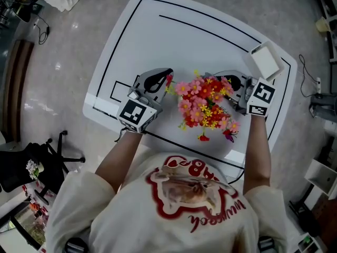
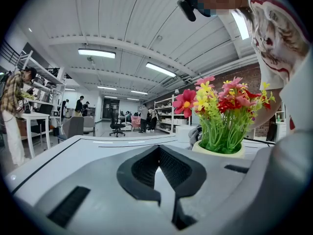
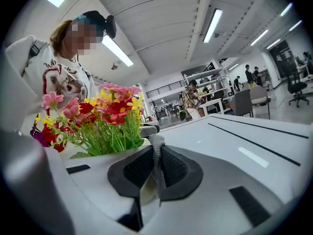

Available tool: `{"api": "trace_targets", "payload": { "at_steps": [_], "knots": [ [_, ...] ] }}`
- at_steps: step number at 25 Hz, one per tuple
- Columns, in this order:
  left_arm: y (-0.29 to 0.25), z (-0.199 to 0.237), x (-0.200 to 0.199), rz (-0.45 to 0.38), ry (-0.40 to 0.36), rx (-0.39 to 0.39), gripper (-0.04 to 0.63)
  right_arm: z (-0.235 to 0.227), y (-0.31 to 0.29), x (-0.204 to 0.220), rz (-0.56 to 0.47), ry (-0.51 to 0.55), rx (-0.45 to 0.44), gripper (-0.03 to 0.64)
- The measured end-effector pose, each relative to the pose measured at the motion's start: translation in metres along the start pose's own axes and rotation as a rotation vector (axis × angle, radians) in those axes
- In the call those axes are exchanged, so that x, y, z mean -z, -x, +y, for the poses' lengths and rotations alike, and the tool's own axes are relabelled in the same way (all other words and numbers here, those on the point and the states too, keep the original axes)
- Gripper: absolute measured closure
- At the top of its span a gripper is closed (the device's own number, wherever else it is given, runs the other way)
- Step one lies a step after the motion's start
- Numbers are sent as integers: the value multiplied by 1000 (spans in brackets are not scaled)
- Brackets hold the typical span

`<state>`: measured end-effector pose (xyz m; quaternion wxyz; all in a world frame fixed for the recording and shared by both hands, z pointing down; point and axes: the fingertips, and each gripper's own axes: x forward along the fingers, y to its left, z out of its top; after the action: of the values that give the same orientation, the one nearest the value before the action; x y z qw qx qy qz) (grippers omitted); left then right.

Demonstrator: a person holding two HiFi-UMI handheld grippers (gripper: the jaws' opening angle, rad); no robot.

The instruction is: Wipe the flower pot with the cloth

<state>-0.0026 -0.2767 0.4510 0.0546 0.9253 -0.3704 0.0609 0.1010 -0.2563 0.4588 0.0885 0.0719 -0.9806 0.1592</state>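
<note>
Standing near the middle of a white table point(image 1: 158, 36) marked with black lines, a flower pot point(image 2: 218, 151) crowded with pink, red and yellow flowers point(image 1: 202, 107) sits between the two hand-held grippers. From the head view the blooms hide the pot completely; only its cream rim shows in the left gripper view, and a patch of its pale wall shows behind the right gripper's jaws.

The left gripper point(image 2: 157, 150) lies low on the table just beside the pot, its jaws pressed together at the tips with nothing between them. The right gripper point(image 3: 156, 151) waits on the opposite side, its jaws pinching a strip of grey knitted cloth point(image 3: 156, 146) that stands up between the pads, close against the pot. A small white block point(image 1: 265, 60) rests at the far right corner of the table, well apart from the work.

The pot looks light and top-heavy under its tall spray, so a sideways rub is likely to slide or tip it unless the free gripper steadies it. The rim or upper wall seems the best place to brace, clear of the stems. Its smooth surface may prove slippery, while the soft, limp cloth should fold around the curve only if it is kept firmly nipped.
</note>
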Motion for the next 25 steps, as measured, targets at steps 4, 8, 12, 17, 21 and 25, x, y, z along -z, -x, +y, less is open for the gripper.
{"api": "trace_targets", "payload": {
  "at_steps": [4,8,12,17,21,25],
  "knots": [
    [0,0,0,-2,1,1,592,1,3,4,-1,6,36,586],
    [-1,1,4,10,0,-2,592,1,8,7,-4,15,74,586],
    [0,1,5,9,0,1,592,4,13,7,-10,10,92,586],
    [-1,1,4,8,-1,3,592,8,21,8,-29,7,123,584],
    [-1,1,5,9,0,3,592,10,24,8,-48,11,146,584],
    [-1,2,4,8,3,-3,592,14,28,7,-68,6,161,584]
  ]
}}
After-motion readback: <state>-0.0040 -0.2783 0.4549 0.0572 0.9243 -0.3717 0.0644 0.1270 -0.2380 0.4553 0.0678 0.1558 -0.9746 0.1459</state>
